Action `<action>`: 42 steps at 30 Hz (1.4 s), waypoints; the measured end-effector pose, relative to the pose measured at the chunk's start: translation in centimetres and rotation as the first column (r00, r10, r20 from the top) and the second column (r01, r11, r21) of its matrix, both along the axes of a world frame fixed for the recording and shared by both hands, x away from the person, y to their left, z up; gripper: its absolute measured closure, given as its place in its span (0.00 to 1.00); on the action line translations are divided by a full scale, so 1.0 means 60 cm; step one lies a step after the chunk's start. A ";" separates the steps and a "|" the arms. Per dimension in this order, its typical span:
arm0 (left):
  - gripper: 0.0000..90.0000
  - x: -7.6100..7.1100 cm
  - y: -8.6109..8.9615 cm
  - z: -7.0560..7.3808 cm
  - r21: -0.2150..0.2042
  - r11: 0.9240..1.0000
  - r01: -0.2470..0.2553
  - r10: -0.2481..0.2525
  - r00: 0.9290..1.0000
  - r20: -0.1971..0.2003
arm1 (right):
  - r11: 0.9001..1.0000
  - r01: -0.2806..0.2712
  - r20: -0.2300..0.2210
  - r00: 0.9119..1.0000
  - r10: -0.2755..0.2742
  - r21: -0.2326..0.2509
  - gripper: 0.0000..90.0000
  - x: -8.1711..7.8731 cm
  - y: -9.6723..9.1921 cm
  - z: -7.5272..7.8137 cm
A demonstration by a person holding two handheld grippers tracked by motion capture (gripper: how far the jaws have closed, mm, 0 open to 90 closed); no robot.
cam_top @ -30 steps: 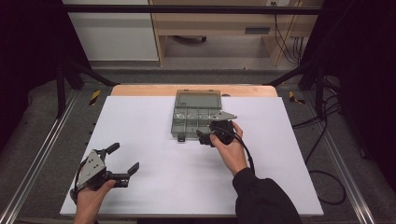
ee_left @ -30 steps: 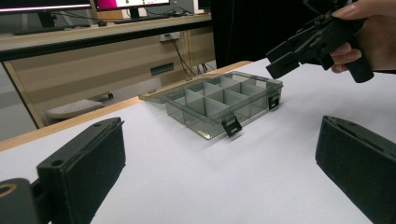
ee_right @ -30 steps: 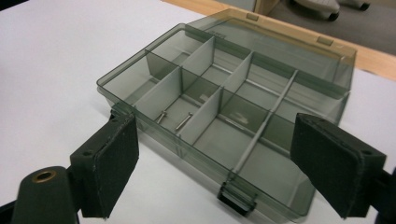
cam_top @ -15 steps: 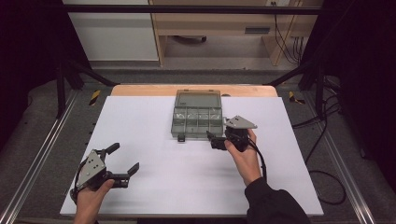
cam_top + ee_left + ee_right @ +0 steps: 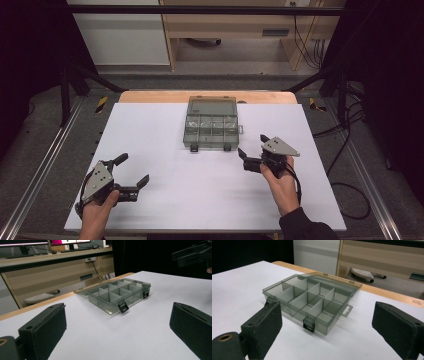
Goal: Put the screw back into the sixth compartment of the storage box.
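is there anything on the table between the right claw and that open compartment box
Nothing visible. The right claw hovers just off the near right corner of the compartment box, jaws open and empty, with bare white table between them. In the right gripper view the box lies straight ahead, lid open, with a clear path.

One clear plastic organizer box (image 5: pixel 211 125) sits at twelve o'clock on one white table (image 5: pixel 165 210); it shows eight compartments and two black latches (image 5: pixel 194 148). Two handheld grippers, left gripper (image 5: pixel 131 175) and right gripper (image 5: pixel 251 148), flank it.
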State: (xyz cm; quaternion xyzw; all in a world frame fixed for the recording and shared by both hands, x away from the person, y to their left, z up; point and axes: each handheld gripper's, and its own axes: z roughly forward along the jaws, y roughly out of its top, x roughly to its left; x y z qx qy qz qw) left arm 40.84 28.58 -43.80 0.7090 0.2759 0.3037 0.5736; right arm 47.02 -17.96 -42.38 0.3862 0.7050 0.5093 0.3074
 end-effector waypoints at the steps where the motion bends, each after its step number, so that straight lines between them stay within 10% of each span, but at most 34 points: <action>1: 0.01 0.000 0.000 0.000 -0.001 1.000 -0.002 0.002 1.000 0.000 | 1.000 0.001 0.000 1.000 -0.001 0.003 0.10 -0.004 -0.005 -0.001; 21: 0.01 -0.008 0.010 0.003 -0.017 1.000 -0.020 0.020 1.000 0.014 | 0.992 -0.012 0.064 0.998 0.003 0.129 0.08 -0.074 -0.096 -0.007; 42: 0.01 -0.010 0.022 0.007 -0.041 0.998 -0.047 0.049 0.998 0.037 | 0.995 -0.031 0.124 0.992 0.018 0.098 0.04 -0.111 -0.152 -0.043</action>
